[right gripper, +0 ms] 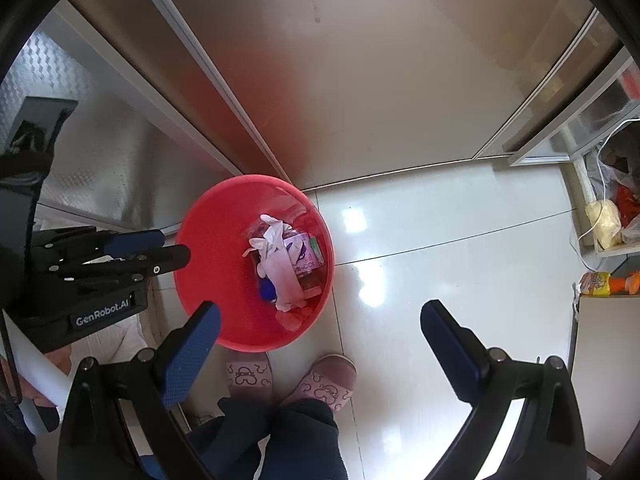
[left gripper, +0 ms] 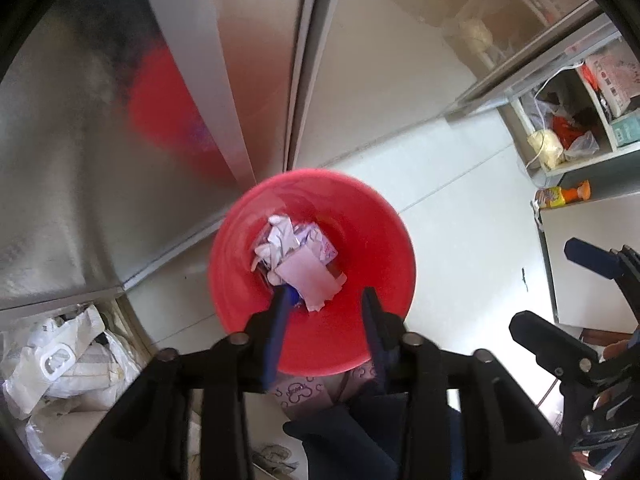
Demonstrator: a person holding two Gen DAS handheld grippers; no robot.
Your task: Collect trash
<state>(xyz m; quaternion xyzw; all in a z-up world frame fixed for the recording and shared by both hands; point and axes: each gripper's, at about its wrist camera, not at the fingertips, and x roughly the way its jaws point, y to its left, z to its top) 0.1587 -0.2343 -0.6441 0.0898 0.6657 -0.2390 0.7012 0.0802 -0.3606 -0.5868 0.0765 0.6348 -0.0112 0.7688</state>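
Note:
A red bin (left gripper: 372,240) stands on the white tile floor against a metal cabinet. Inside it lies crumpled white paper and wrappers (left gripper: 296,256). My left gripper (left gripper: 326,300) points down over the bin's near side, open, its blue-padded fingers apart with nothing pressed between them. The right wrist view shows the same bin (right gripper: 192,292) and the trash (right gripper: 280,260), with the left gripper (right gripper: 172,248) at the bin's left rim. My right gripper (right gripper: 320,320) hangs wide open and empty above the bin's near edge and the floor; it also shows at the right as right gripper (left gripper: 560,292).
Brushed metal cabinet doors (left gripper: 100,160) rise behind the bin. White plastic bags (left gripper: 60,360) are piled at lower left. A shelf (left gripper: 560,136) with bags and an orange bottle (right gripper: 604,282) stand on the right. The person's pink slippers (right gripper: 328,380) are just in front of the bin.

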